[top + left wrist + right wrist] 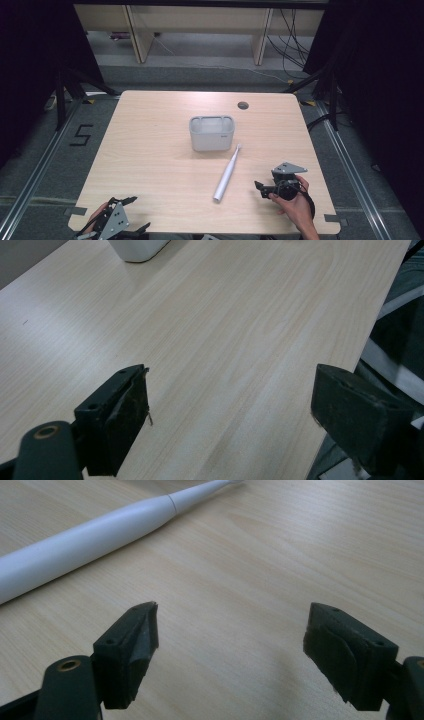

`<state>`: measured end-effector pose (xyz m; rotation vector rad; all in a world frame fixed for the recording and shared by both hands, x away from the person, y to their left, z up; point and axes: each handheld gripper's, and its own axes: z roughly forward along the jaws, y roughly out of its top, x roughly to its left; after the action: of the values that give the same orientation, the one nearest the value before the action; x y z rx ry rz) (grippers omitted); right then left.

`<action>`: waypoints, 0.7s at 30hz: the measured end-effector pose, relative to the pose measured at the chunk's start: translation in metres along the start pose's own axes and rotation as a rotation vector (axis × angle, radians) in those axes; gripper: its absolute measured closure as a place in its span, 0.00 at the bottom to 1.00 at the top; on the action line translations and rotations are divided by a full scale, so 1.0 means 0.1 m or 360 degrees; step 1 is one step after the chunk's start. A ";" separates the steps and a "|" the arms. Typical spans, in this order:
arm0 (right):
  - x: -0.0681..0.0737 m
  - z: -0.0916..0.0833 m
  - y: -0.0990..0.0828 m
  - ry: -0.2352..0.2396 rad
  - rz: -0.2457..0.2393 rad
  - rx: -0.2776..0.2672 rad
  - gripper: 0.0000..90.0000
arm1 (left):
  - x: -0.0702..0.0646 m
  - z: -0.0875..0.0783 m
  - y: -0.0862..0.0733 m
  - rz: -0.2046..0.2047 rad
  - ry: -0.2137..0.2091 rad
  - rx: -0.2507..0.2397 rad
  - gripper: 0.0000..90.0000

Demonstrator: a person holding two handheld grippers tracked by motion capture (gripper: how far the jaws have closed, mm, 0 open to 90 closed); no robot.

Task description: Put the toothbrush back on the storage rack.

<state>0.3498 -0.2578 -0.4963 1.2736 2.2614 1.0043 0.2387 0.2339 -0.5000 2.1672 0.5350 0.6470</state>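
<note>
Right gripper (263, 189), lower right of frame, jaws spread w/ nothing between, near white toothbrush (227, 173); left gripper (131, 201), bottom left, also spread.

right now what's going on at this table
A person holds a gripper in each hand. The right gripper, jaws open and empty, sits beside the white electric toothbrush lying flat on the wooden table. The left gripper waits open at the near edge. A grey holder stands just beyond the brush head.
</note>
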 end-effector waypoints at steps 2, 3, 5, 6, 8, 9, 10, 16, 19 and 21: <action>-0.01 -0.02 0.01 -0.0009 -0.0018 -0.0006 0.25 | 0.00 0.00 0.00 0.0004 -0.0004 0.0002 0.17; 0.01 -0.01 0.01 0.0014 0.0038 -0.0014 0.25 | 0.00 0.00 0.00 0.0003 -0.0002 0.0002 0.17; 0.00 0.00 0.00 0.0008 0.0003 -0.0045 0.26 | 0.00 0.00 0.00 0.0005 0.0002 0.0004 0.17; -0.01 -0.02 0.02 0.0030 0.0022 -0.0031 0.29 | 0.01 0.00 0.00 0.0010 0.0005 -0.0001 0.17; 0.03 -0.04 0.03 0.0056 0.0069 -0.0022 0.35 | 0.00 0.00 0.00 0.0003 0.0002 -0.0013 0.17; 0.00 -0.04 0.04 0.0048 -0.0028 -0.0070 0.36 | 0.00 0.00 0.00 0.0003 0.0002 -0.0013 0.17; 0.01 -0.05 0.05 0.0059 -0.0011 -0.0074 0.38 | 0.00 0.00 0.00 0.0005 0.0002 -0.0002 0.17; 0.12 -0.06 0.10 0.0091 -0.0010 -0.0089 0.53 | 0.00 0.00 0.00 0.0006 0.0001 0.0000 0.17; 0.14 -0.07 0.14 0.0100 -0.0041 -0.0091 0.62 | 0.00 0.00 0.00 -0.0002 0.0004 0.0001 0.17; 0.14 -0.07 0.16 0.0116 -0.0050 -0.0117 0.71 | 0.00 0.00 0.00 -0.0001 0.0004 -0.0009 0.17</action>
<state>0.3480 -0.2436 -0.4790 1.1857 2.2691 1.1289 0.2389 0.2339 -0.5000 2.1609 0.5348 0.6503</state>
